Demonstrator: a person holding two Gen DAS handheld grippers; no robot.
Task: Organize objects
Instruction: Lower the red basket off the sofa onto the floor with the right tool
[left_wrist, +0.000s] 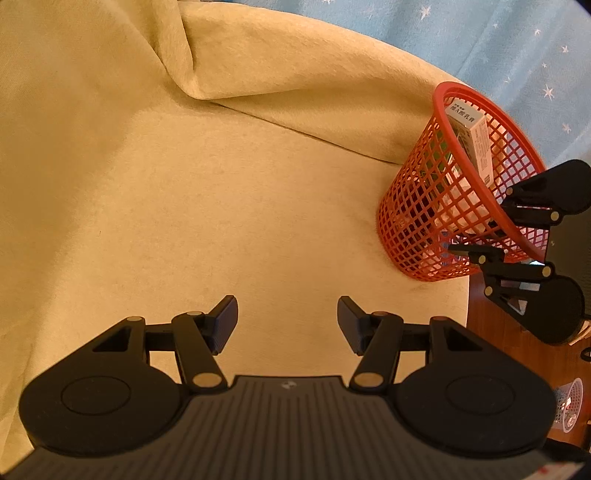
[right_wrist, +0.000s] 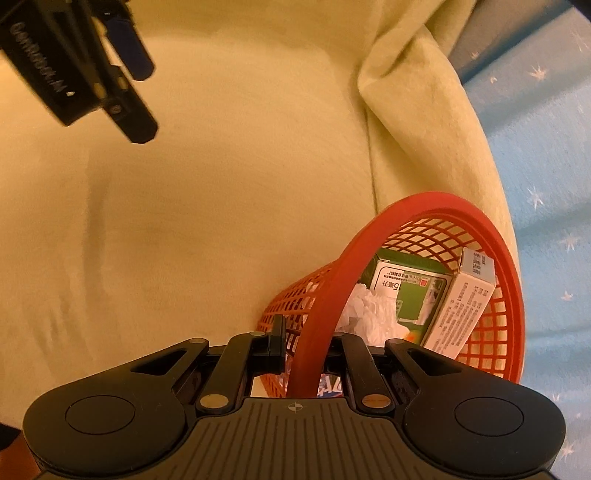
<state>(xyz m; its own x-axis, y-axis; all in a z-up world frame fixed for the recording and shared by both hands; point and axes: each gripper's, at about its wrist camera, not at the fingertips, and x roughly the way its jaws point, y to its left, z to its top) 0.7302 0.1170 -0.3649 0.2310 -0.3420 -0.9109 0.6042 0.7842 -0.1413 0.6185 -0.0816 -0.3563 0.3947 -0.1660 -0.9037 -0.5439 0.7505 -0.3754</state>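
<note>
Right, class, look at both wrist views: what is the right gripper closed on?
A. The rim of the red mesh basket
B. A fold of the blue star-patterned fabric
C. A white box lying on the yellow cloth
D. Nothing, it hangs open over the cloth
A: in the right wrist view the right gripper has one finger outside and one inside the red mesh basket, with the rim running between them.

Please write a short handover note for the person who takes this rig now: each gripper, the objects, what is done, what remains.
Left gripper: open, holding nothing, over the bare yellow cloth.
Right gripper: shut on the rim of the red basket, one finger inside and one outside.
Inside the basket: white box, green box, crumpled paper.
Done: no loose objects seen on the cloth.
Left: probably only placing the basket, then letting go.
</note>
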